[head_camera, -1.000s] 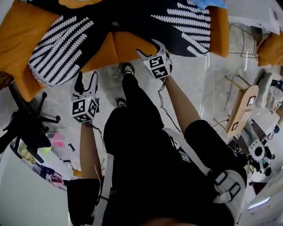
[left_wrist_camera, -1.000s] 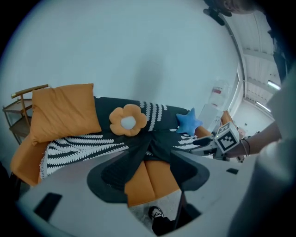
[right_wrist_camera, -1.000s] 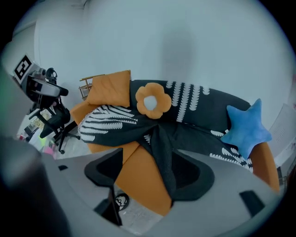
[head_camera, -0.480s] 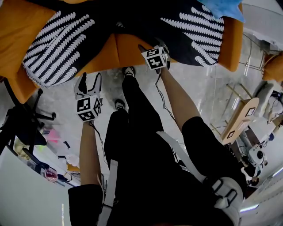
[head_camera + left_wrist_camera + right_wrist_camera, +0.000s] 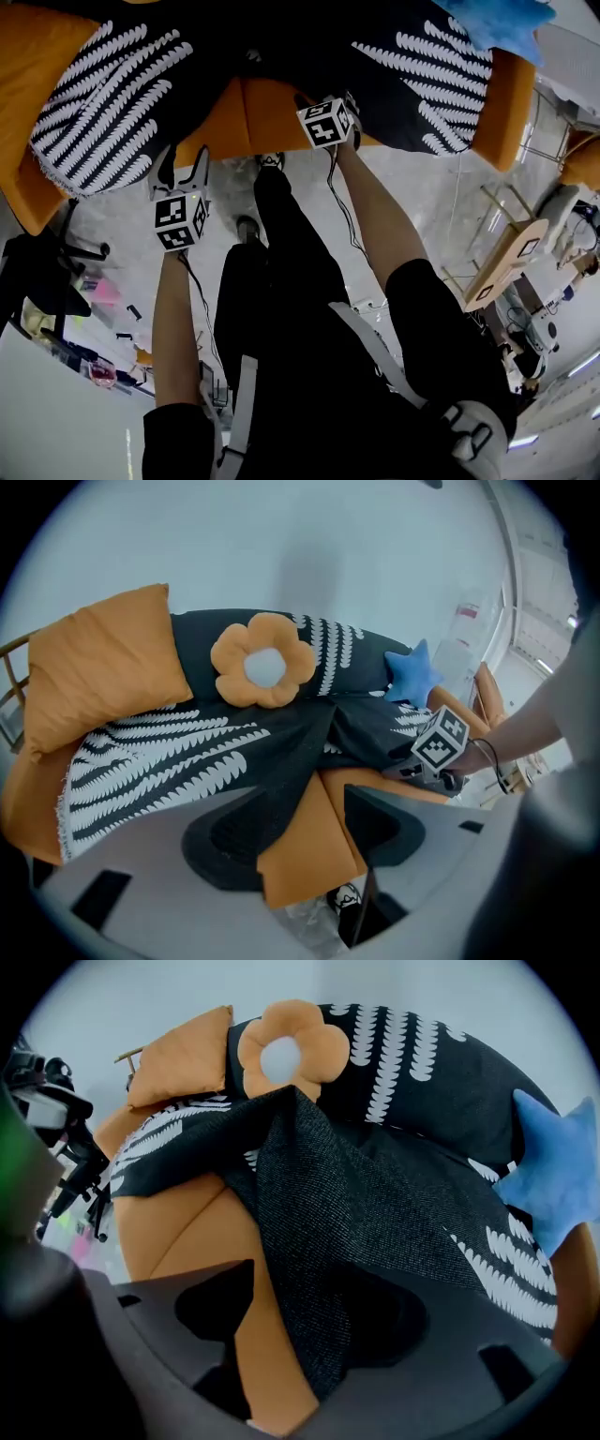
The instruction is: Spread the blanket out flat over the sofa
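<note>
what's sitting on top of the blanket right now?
An orange flower cushion and a blue star cushion lie on the blanket. It covers most of the sofa seat; anything beneath is hidden.

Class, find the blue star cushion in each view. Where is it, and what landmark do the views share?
Head view: blue star cushion at the top right corner.
Left gripper view: right of centre.
Right gripper view: at the far right edge.
Shared landmark: the black blanket with white leaf print, beside it everywhere.
</note>
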A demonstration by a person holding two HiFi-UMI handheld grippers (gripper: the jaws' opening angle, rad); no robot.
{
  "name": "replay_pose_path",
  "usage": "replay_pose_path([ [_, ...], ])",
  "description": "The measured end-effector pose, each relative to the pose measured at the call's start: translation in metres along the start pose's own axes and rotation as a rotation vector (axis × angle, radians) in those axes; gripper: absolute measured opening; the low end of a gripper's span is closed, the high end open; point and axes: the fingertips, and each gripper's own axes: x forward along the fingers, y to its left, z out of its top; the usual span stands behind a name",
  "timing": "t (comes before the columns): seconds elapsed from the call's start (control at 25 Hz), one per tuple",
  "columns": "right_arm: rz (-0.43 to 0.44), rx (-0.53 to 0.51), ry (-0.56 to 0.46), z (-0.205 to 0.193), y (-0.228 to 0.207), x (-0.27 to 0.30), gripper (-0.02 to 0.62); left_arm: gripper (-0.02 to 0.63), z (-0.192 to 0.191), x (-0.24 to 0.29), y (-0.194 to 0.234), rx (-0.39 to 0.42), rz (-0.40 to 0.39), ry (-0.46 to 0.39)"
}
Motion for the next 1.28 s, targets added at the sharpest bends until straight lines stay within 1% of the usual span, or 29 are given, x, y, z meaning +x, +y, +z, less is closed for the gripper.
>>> replay_pose_path([
  [0.04,-0.020,-0.011,0.005,-0.002,-0.003,0.002,0.288,0.262,0.002,0.003,0.001,-0.007,0.005,-0.004],
  [0.12,-0.075,-0.029,0.003,-0.003,-0.015,0.003,0.148,0.262,0.003,0.010,-0.002,-0.004,0.001,-0.003],
  [0.16,-0.092,-0.025,-0.004,-0.001,-0.021,0.001,0.087,0.262,0.002,0.014,-0.004,0.007,-0.004,0.002],
  [0.2,-0.096,-0.010,-0.015,0.000,-0.026,-0.002,0.047,0.262,0.001,0.019,-0.006,0.021,-0.009,0.008],
  [0.24,-0.089,0.011,-0.029,0.001,-0.028,-0.005,0.036,0.262,-0.001,0.023,-0.006,0.037,-0.011,0.016],
  [0.32,-0.061,0.041,-0.052,0.002,-0.028,-0.009,0.034,0.262,-0.008,0.034,-0.004,0.065,-0.013,0.036],
  [0.48,-0.045,0.034,-0.085,0.003,-0.032,-0.014,0.034,0.264,-0.034,0.066,0.010,0.124,-0.023,0.105],
  [0.56,-0.040,0.026,-0.104,0.004,-0.032,-0.018,0.034,0.265,-0.046,0.077,0.023,0.153,-0.010,0.138],
  [0.68,-0.026,0.013,-0.107,0.005,-0.030,-0.023,0.034,0.276,-0.066,0.087,0.039,0.173,0.012,0.186],
  [0.76,-0.025,0.015,-0.111,0.005,-0.029,-0.027,0.034,0.284,-0.073,0.093,0.042,0.199,0.012,0.198],
  [0.84,-0.028,0.017,-0.117,0.005,-0.027,-0.029,0.034,0.287,-0.074,0.100,0.042,0.241,0.009,0.193],
  [0.92,-0.030,0.013,-0.122,0.006,-0.025,-0.030,0.034,0.295,-0.073,0.107,0.038,0.265,0.005,0.186],
  [1.0,-0.029,0.009,-0.122,0.003,-0.022,-0.033,0.034,0.304,-0.072,0.113,0.033,0.253,0.008,0.175],
  [1.08,-0.025,0.015,-0.120,0.000,-0.019,-0.035,0.034,0.313,-0.075,0.120,0.032,0.217,0.014,0.172],
  [1.16,-0.020,0.018,-0.124,-0.003,-0.014,-0.038,0.034,0.324,-0.081,0.128,0.033,0.195,0.016,0.180],
  [1.28,-0.009,0.009,-0.130,-0.009,-0.010,-0.043,0.034,0.328,-0.089,0.138,0.033,0.183,0.022,0.197],
])
